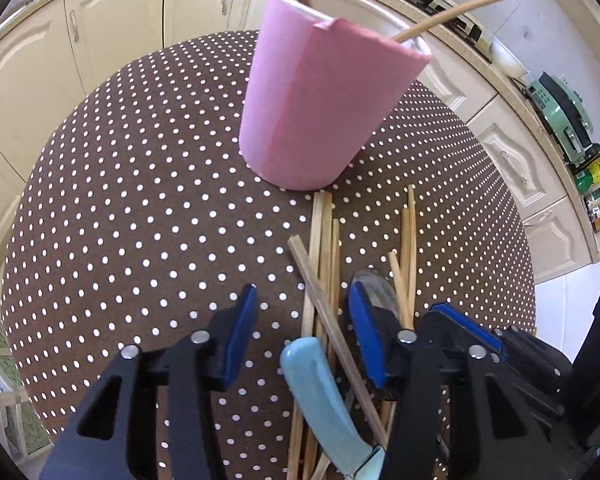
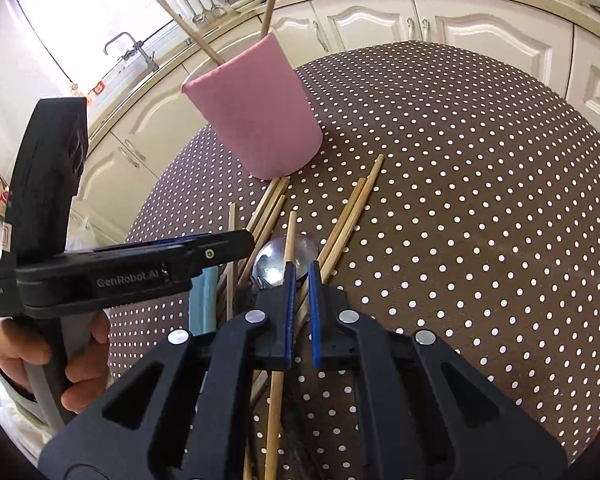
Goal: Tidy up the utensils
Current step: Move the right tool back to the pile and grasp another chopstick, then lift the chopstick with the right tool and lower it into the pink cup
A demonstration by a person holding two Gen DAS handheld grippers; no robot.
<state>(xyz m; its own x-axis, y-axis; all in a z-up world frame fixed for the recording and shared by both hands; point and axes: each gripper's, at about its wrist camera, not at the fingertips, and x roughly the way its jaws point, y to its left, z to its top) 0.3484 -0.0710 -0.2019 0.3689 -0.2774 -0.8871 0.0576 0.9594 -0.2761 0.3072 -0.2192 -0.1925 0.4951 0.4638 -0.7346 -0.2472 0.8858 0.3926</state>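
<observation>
Wooden chopsticks [image 1: 324, 240] before pink cup [image 1: 320, 108]

Cream cabinets [image 1: 112, 20], bright window [image 2: 80, 12], brown dotted tablecloth [image 1: 140, 200]

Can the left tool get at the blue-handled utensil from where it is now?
Probably yes: the left tool is open right over the blue handle, though chopsticks lie crossed against it.

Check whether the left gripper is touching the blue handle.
Apart. The left wrist view shows the blue handle lying between the open pads of the left gripper, with gaps on both sides.
</observation>
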